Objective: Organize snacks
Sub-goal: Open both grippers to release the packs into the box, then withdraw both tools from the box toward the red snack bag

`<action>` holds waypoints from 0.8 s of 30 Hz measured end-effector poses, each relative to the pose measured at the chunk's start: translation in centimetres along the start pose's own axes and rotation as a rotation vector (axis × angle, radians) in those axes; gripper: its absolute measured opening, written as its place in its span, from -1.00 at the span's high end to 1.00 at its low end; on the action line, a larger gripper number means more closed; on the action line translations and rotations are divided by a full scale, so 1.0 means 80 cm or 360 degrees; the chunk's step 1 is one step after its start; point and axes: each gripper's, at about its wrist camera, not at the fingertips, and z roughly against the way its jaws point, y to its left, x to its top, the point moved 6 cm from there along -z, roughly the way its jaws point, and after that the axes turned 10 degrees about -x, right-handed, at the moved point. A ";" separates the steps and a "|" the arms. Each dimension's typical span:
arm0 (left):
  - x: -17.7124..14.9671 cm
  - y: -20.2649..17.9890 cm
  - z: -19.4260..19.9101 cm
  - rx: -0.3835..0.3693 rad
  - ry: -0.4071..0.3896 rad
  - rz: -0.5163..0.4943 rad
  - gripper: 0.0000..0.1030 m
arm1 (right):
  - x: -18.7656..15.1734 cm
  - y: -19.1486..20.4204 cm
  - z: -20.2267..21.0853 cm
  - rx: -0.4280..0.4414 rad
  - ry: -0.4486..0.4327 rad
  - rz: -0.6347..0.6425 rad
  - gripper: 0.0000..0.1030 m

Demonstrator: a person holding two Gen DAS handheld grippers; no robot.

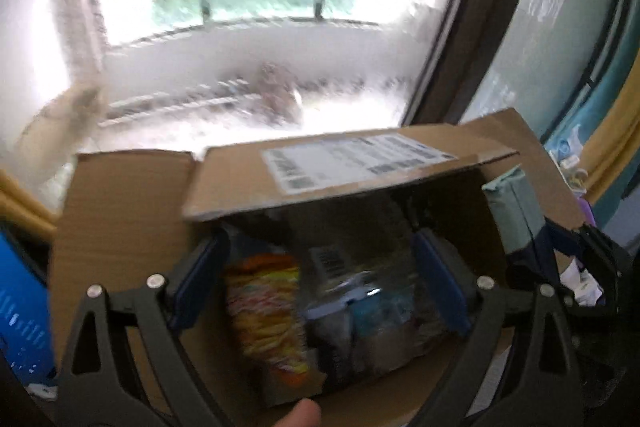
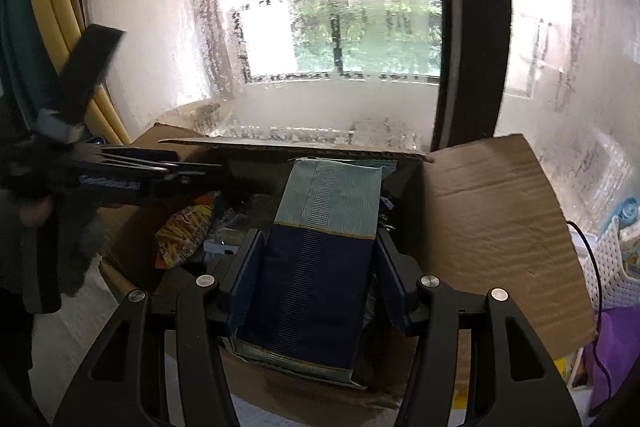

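Right wrist view: right gripper pinches a tall blue-and-teal packet between both pads, over the open cardboard box. Left gripper is spread wide and empty, its pads clear of everything, hovering above the box's contents: one yellow snack bag and several blurred packets I cannot count.

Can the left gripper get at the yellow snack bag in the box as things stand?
Probably yes. The left gripper, its jaws wide and empty, hangs over the cardboard box, and the yellow snack bag lies exposed below. The labelled flap leans in above, but seems not to cover the bag.
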 end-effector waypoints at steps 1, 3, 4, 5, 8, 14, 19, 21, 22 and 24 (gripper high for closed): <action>-0.001 0.006 0.012 0.0028 -0.0038 -0.0020 -0.82 | 0.002 0.005 -0.003 0.0010 0.0007 0.0003 -0.13; -0.003 0.014 0.032 0.0078 -0.0102 -0.0041 -0.82 | 0.005 0.016 -0.010 0.0031 0.0035 0.0015 -0.13; -0.004 0.017 0.041 0.0092 -0.0130 -0.0047 -0.82 | 0.006 0.021 -0.016 0.0041 0.0057 0.0019 -0.13; -0.006 0.019 0.048 0.0099 -0.0153 -0.0048 -0.82 | 0.008 0.025 -0.023 0.0034 0.0078 0.0016 -0.13; -0.011 0.025 0.066 0.0109 -0.0201 -0.0067 -0.82 | 0.014 0.026 -0.042 0.0002 0.0131 -0.0043 -0.13; -0.022 0.023 0.090 0.0138 -0.0260 -0.0126 -0.82 | 0.028 0.021 -0.040 -0.0096 0.0090 -0.0109 -0.51; -0.034 0.014 0.109 0.0129 -0.0295 -0.0152 -0.82 | 0.026 0.031 -0.020 -0.0107 0.0060 -0.0060 -0.51; -0.040 0.005 0.115 0.0126 -0.0305 -0.0170 -0.82 | 0.024 0.034 -0.009 -0.0113 0.0048 -0.0047 -0.51; -0.043 0.000 0.116 0.0125 -0.0309 -0.0175 -0.82 | 0.022 0.035 -0.003 -0.0114 0.0041 -0.0045 -0.51; -0.049 -0.010 0.121 0.0116 -0.0314 -0.0191 -0.82 | 0.018 0.036 0.008 -0.0117 0.0030 -0.0046 -0.51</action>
